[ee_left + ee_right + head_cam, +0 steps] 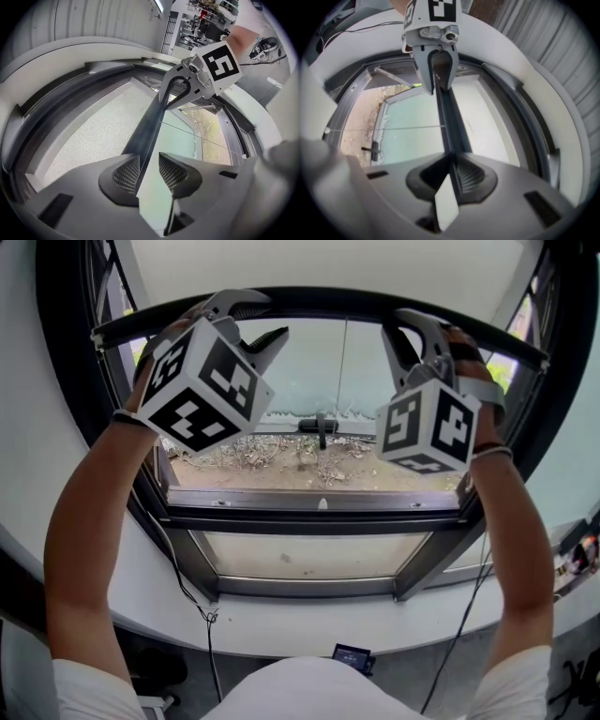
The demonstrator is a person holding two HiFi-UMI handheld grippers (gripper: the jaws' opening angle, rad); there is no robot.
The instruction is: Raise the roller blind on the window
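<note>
My head camera sat above both tools and looked steeply down over my forearms at the window frame (pixel 319 519). It was far enough back to take in the left gripper (pixel 258 322) and the right gripper (pixel 405 338) together. The left gripper's camera rode close behind its jaws and faced along the blind's bottom bar (pixel 151 123) toward the right gripper. The right gripper's camera, just as close, faced back along that bar. All three views shared the bar and the glass (pixel 408 136); each gripper view also caught the other gripper.
</note>
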